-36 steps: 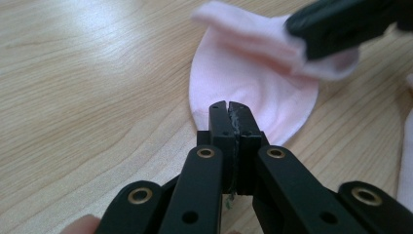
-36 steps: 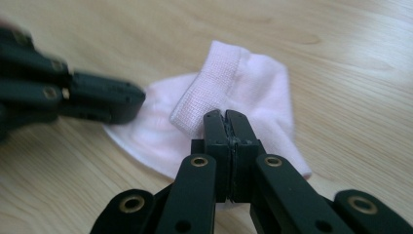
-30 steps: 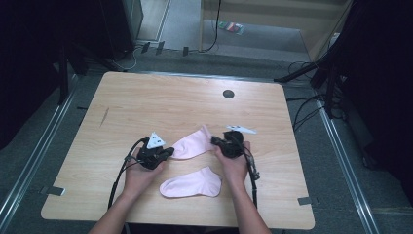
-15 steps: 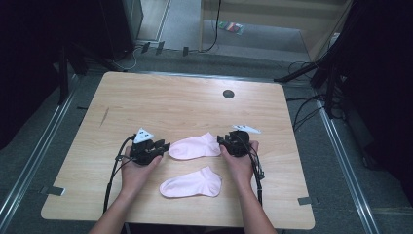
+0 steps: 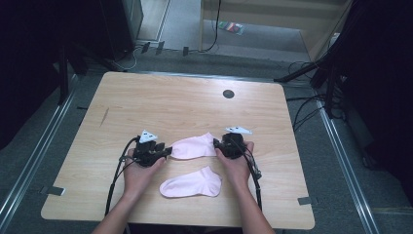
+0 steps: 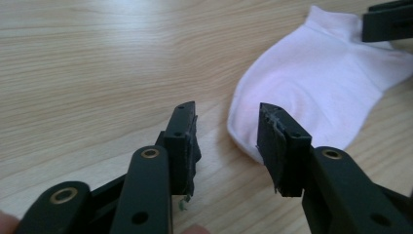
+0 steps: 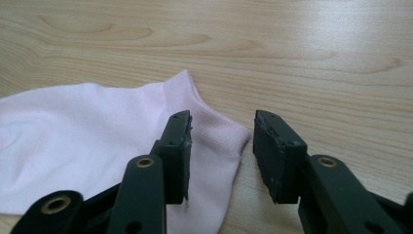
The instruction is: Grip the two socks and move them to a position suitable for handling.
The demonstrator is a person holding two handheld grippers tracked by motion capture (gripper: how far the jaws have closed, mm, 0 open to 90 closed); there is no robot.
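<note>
Two pale pink socks lie flat on the wooden table (image 5: 160, 102). The farther sock (image 5: 194, 146) stretches between my two grippers. My left gripper (image 5: 168, 151) stands open at its toe end, and its jaws have just been opening. The toe (image 6: 311, 87) lies just past the right-hand pad, with bare wood in the gap (image 6: 226, 131). My right gripper (image 5: 217, 144) is open at the cuff end, its jaws also just opened. The ribbed cuff (image 7: 214, 131) lies under the gap without being pressed. The nearer sock (image 5: 192, 182) rests between the person's wrists.
A dark round hole (image 5: 228, 93) sits at the far middle of the table. Black cables (image 5: 114, 180) trail from both grippers toward the near edge. Metal rails (image 5: 34, 156) and loose cables run along the floor on both sides.
A second ago both grippers were shut on the farther sock and held it stretched at a slant. Both have since let go and opened, and the sock now lies flat.
</note>
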